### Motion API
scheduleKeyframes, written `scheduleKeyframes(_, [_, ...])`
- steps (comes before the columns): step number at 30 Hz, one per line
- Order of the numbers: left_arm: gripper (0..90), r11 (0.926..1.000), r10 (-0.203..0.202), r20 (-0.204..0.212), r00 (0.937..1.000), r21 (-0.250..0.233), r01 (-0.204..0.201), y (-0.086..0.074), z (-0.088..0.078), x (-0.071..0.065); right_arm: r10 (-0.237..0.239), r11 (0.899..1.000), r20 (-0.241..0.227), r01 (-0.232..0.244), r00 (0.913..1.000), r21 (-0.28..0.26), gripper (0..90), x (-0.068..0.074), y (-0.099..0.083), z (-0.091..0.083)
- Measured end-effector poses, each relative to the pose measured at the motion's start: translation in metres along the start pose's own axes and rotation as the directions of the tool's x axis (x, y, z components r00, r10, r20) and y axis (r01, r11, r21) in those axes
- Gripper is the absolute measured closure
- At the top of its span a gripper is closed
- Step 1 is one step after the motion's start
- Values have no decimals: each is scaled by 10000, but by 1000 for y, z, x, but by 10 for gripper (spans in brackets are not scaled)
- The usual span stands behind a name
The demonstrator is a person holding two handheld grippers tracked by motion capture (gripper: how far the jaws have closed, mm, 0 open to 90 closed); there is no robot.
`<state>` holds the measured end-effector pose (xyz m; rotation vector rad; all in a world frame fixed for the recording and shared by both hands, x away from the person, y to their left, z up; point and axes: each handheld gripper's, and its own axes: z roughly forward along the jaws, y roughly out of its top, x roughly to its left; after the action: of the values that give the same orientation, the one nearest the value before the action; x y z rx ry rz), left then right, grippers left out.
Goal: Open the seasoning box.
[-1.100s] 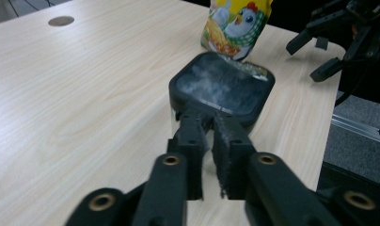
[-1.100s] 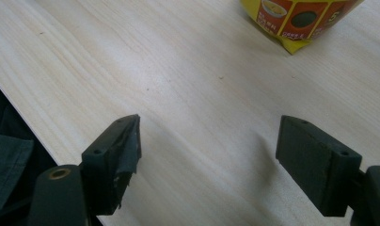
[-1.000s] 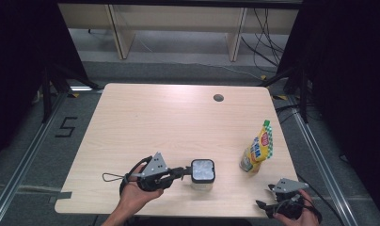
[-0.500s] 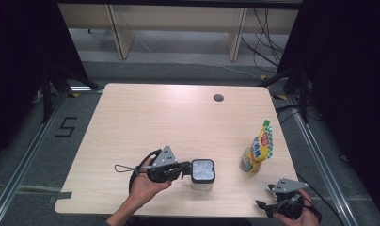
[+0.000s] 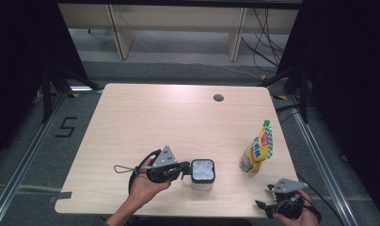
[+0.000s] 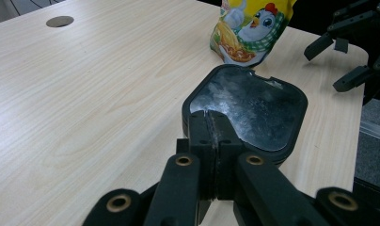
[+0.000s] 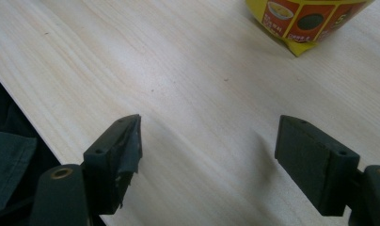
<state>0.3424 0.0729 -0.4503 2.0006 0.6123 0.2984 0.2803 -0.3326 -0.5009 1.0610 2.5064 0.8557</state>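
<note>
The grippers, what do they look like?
The left gripper and right gripper are black, each with a grey three-cornered plate on top and two blocky jaws with brass-coloured rivets. A thin black cable loops from the left one.

Black-rimmed container [image 5: 202,171]; yellow pouch [image 5: 257,151], green-checked edge; pale woodgrain table [image 5: 155,117].

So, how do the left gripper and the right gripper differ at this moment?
The left gripper is shut on the rim of the lidded container; the right gripper is open with nothing between its jaws. The left is over the table; the right is at its near right corner. Both are hand-held.
</note>
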Motion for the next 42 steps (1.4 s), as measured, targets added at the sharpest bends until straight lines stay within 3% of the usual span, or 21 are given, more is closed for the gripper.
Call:
scheduleKeyframes(2, [884,9999,100,25,9999,5,-100,0,0,1,-113,9999,-8,113,9999,-32,254,-1,0,0])
scheduleKeyframes(6, [884,9998,-70,24,10000,-160,70,-2,0,0,-263,9996,-44,262,9996,-79,293,0,2,-1])
scheduleKeyframes(9, [884,10000,-59,-86,9999,-43,59,-3,-1,0,-327,9991,-132,323,9994,-292,356,3,3,-3])
scheduleKeyframes(11, [884,9999,-75,-26,10000,-146,75,-4,-1,1,-633,9941,-206,613,9978,-891,437,3,6,-7])
scheduleKeyframes(14, [884,9994,-274,-12,9996,-216,274,-5,-1,1,-748,9904,-273,710,9968,-1186,473,6,9,-10])
scheduleKeyframes(15, [884,9991,-361,-41,9993,-217,360,-5,-1,1,-1059,9853,-385,996,9936,-1388,526,9,11,-10])
scheduleKeyframes(20, [885,9988,-375,50,9993,-316,376,-7,-2,2,-1448,9784,-520,1351,9881,-1566,573,16,16,-9])
scheduleKeyframes(22, [885,9979,-521,80,9986,-381,524,-8,-2,2,-1705,9672,-767,1520,9824,-2037,624,23,24,-10])
scheduleKeyframes(25, [885,9984,-383,188,9991,-414,391,-8,-2,3,-2008,9541,-783,1768,9765,-2419,668,32,33,-7])
scheduleKeyframes(27, [885,9978,-521,91,9986,-398,524,-9,-2,2,-2067,9506,-797,1809,9752,-2524,680,33,35,-6])
scheduleKeyframes(30, [885,9979,-501,137,9987,-414,506,-10,-2,4,-2002,9513,-1169,1644,9728,-2606,707,36,41,-2])
scheduleKeyframes(34, [884,9979,-495,118,9987,-406,499,-10,-2,3,-2108,9416,-1292,1657,9690,-2932,795,38,46,2])
scheduleKeyframes(35, [885,9970,-652,138,9978,-417,657,-10,-2,3,-2216,9269,-1229,1698,9674,-3348,843,37,50,1])
scheduleKeyframes(36, [885,9970,-652,138,9978,-417,657,-10,-2,3,-2216,9269,-1229,1698,9674,-3348,843,37,50,1])
scheduleKeyframes(38, [884,9970,-636,135,9979,-426,641,-11,-2,3,-2218,9175,-1183,1661,9679,-3615,859,38,55,1])
scheduleKeyframes(39, [885,9970,-638,137,9979,-425,644,-11,-2,3,-2147,9191,-1248,1572,9687,-3612,864,39,57,2])
scheduleKeyframes(41, [885,9970,-640,131,9979,-417,645,-11,-2,3,-2203,9166,-1337,1581,9662,-3672,869,41,61,7])
scheduleKeyframes(42, [885,9973,-608,127,9981,-409,613,-11,-2,3,-2392,9131,-1457,1714,9600,-3699,871,44,66,11])
